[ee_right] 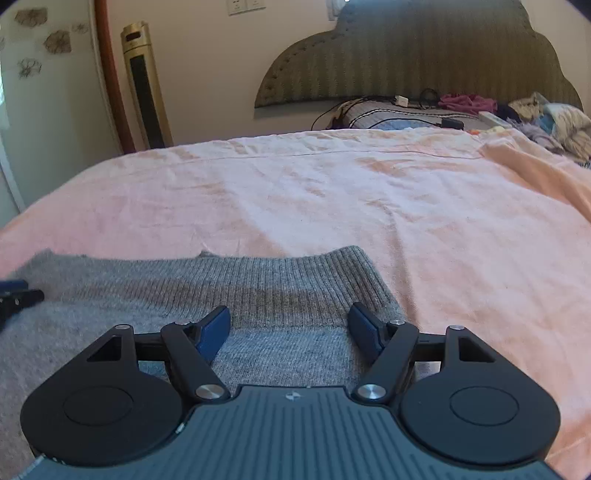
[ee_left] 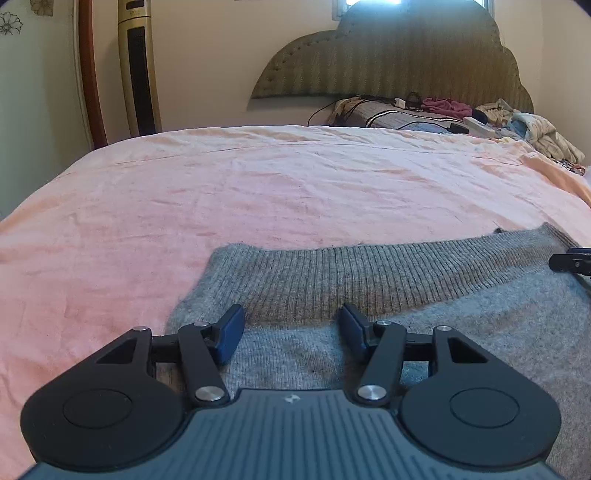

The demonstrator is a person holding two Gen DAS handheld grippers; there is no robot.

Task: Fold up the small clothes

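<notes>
Soft grey knitted sweater point(ee_left: 406, 332) flat on a pink fuzzy bed blanket point(ee_left: 258, 192), left gripper point(ee_left: 291, 328) and right gripper point(ee_right: 288, 328) above it, both spread wide, holding nothing, maybe touching the wool.

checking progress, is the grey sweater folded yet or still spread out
Cannot tell fully: the grey sweater lies flat on the pink bedspread, ribbed hem straight; its near part is hidden.

We are seeing soft daylight coming from a blown-out far window point(ee_left: 373, 3); fisheye bending is curving the edges, corners are vignetting, focus staying sharp.
</notes>
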